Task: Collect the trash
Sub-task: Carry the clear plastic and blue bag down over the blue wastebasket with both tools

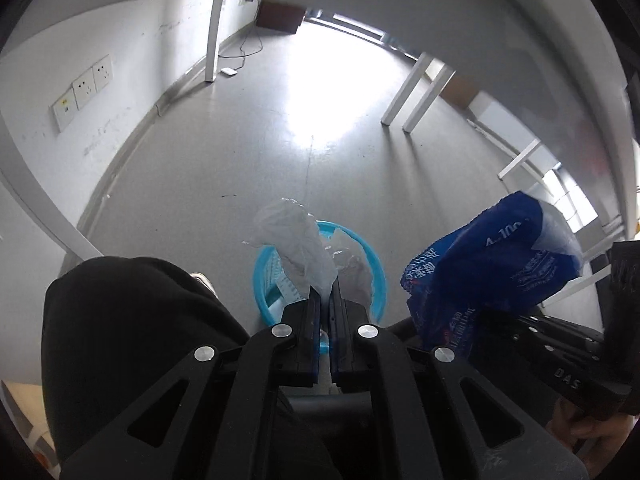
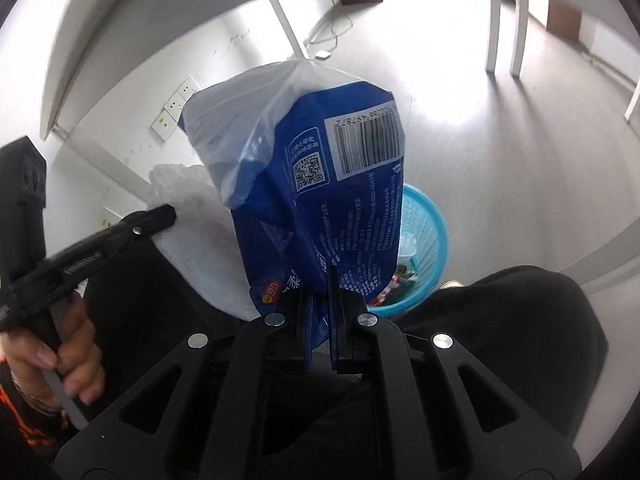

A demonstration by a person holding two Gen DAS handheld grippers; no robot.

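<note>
- The left gripper (image 1: 326, 294) is clamped on a crumpled clear plastic bag (image 1: 294, 246), its two jaws pressed together with only the thin film between them.
- The clear plastic bag sticks up from the fingertips and hangs over the blue bin (image 1: 264, 280), which stands on the grey floor (image 1: 240, 152) just past the person's dark trouser leg (image 1: 132, 332).
- Some pale wrappers already lie inside the blue bin, seen through the left wrist view.
- The right gripper (image 2: 320, 280) is closed tight on the lower edge of a blue wrapper (image 2: 340, 200), the jaws nearly touching with the wrapper pinched between them.
- The blue wrapper stands upright out of the jaws; its face carries a barcode (image 2: 368, 144) and a square code, and a clear flap folds over its top left.
- In the right wrist view the blue bin sits behind and to the right of the blue wrapper, partly hidden by it, with colourful scraps visible inside.
- The left gripper shows at the left edge of that view, held by a hand (image 2: 68, 360) with the clear plastic bag beside the blue wrapper.
- White table legs (image 1: 416, 92) stand further off on the floor, and wall sockets (image 1: 86, 90) sit on the white wall.
</note>
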